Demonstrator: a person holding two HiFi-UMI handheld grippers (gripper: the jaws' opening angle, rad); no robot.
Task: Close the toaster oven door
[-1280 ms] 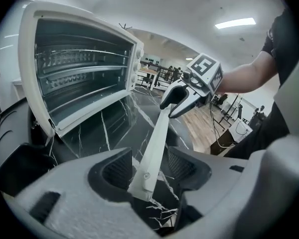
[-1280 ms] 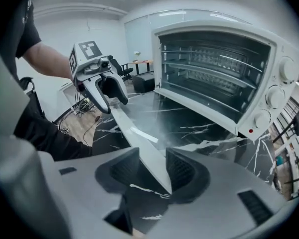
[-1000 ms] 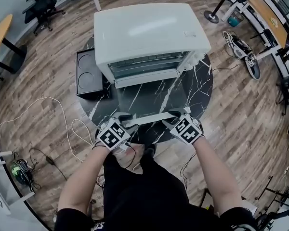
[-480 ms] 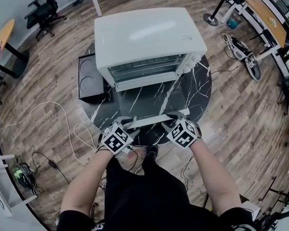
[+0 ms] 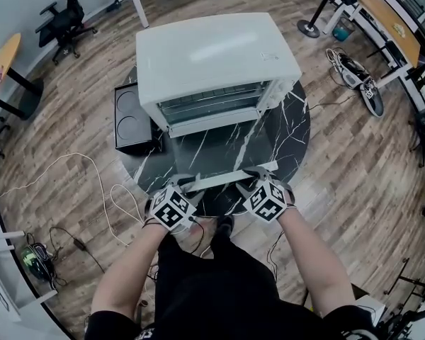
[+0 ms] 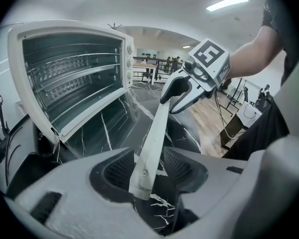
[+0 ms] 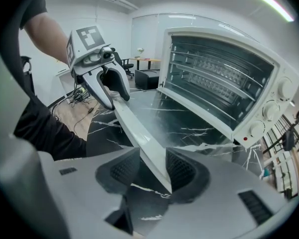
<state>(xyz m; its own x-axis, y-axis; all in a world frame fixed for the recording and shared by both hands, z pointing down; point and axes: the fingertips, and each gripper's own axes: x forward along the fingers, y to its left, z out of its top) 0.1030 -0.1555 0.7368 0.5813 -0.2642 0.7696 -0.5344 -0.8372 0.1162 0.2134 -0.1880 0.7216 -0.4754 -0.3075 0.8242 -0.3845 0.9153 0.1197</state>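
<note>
A white boxy toaster oven (image 5: 216,55) stands on a round black marble worktop with white veins (image 5: 295,129), its mouth toward the person. Its wire racks are bare. The oven's glass door (image 5: 219,147) is swung fully down and reaches out over the worktop toward the person. The long white bar handle (image 5: 223,179) runs along the door's near edge.

The left tongs (image 5: 186,183) sit at the handle's left end. The jaws have just been closing, yet they stand apart with the bar's tip between the pads and a gap showing beside it. The right tongs (image 5: 253,173) sit at the handle's right end. Their jaws have just been opening and stand wide, with the bar passing between the pads. Neither pair is clamped on it.

Just left of the oven, partly over the worktop's edge, lies a flat black appliance with two rings on top (image 5: 131,115).

The floor is grey-brown wood plank (image 5: 64,133), with a thin white cable (image 5: 99,190) looping across it on the left. A black office chair (image 5: 62,13) stands at the far left. A pair of dark shoes (image 5: 358,76) lies at the right, near a wooden desk (image 5: 391,21).
</note>
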